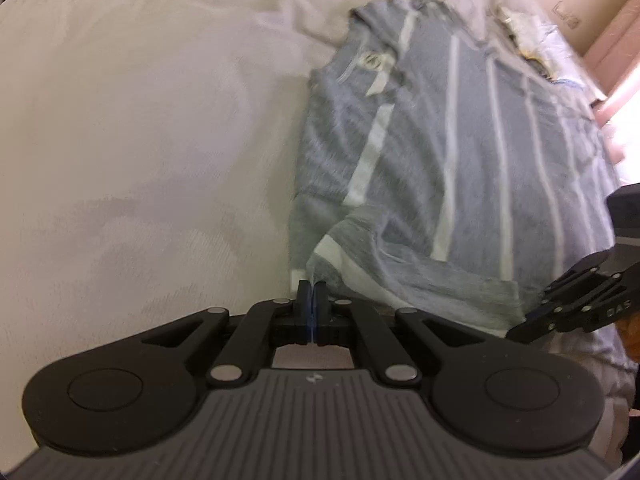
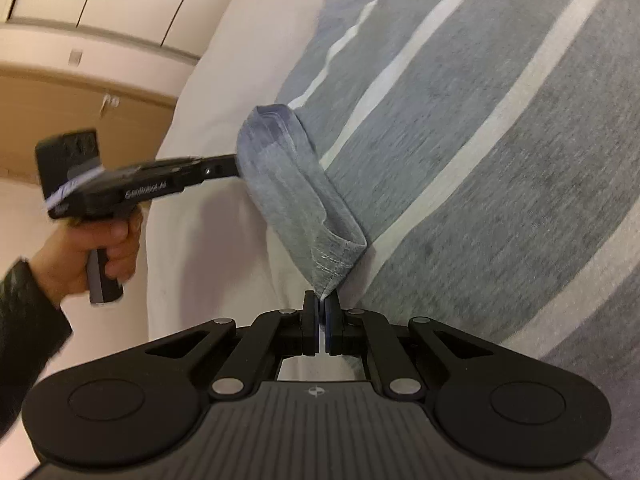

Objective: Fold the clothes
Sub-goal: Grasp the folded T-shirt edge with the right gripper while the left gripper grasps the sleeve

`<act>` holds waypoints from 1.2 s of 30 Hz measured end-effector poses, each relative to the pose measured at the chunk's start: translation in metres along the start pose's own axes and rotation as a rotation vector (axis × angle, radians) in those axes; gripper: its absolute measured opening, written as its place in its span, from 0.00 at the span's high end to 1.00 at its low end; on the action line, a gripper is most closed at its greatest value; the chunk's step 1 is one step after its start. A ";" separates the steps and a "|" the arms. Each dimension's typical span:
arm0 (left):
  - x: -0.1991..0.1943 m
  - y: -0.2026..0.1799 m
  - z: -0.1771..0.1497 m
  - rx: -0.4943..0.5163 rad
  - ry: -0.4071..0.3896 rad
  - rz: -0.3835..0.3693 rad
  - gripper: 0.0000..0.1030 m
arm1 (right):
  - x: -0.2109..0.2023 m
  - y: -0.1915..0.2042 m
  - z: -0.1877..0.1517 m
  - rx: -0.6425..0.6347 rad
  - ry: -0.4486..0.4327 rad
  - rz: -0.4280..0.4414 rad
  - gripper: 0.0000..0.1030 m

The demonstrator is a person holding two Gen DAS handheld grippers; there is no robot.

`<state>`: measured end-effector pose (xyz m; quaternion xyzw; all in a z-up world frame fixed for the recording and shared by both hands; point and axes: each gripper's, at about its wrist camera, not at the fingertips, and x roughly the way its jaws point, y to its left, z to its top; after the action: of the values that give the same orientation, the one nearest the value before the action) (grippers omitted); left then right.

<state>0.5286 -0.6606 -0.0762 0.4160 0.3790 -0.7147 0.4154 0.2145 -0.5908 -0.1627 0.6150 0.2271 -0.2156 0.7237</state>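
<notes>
1. Readable writing is sparse: the side of the left gripper (image 2: 236,166), seen from the right wrist camera, carries white lettering that looks like "GenRobot.AI". The right gripper's body at the right edge of the left wrist view shows the letters "DAS". A cardboard box (image 1: 576,4) in the far corner bears dark print too blurred to read.
2. The grey T-shirt with white stripes (image 1: 460,152) lies on a white bed sheet (image 1: 140,140). A white neck label (image 1: 374,68) inside the collar carries a round mark that cannot be read.
3. In the left wrist view the shirt's long axis runs away from the camera, collar at the far end, the white stripes running the same way.
4. The left gripper's jaws are pressed together on the near edge of the shirt. A hand (image 2: 100,248) in a dark sleeve grips its handle.
5. The right gripper (image 2: 322,312) has its jaws closed on the stitched hem (image 2: 332,266) of the shirt's sleeve.
6. Between the two grippers the sleeve fabric is lifted off the shirt body in a rolled band, slanting from upper left to lower right in the right wrist view.
</notes>
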 end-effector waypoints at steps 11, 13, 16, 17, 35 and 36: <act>-0.019 -0.010 -0.014 -0.126 -0.050 0.181 0.95 | -0.012 0.006 0.003 -0.074 0.034 -0.084 0.85; -0.032 -0.019 -0.015 -0.136 -0.104 0.145 0.95 | -0.017 0.011 -0.001 -0.114 0.021 -0.098 0.85; -0.026 -0.035 -0.010 -0.096 -0.113 0.102 0.94 | -0.025 0.024 -0.009 -0.192 -0.022 -0.111 0.85; -0.019 -0.040 -0.007 -0.075 -0.098 0.093 0.93 | -0.026 0.029 -0.009 -0.216 -0.039 -0.112 0.85; -0.015 -0.089 -0.023 -0.268 -0.168 0.249 0.87 | -0.031 0.023 -0.019 -0.304 0.042 -0.139 0.78; -0.017 -0.101 -0.026 -0.278 -0.174 0.238 0.87 | -0.039 0.022 -0.022 -0.303 0.042 -0.138 0.76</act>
<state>0.4489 -0.5952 -0.0508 0.3331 0.3849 -0.6347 0.5814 0.1952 -0.5644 -0.1252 0.4863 0.3139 -0.2152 0.7866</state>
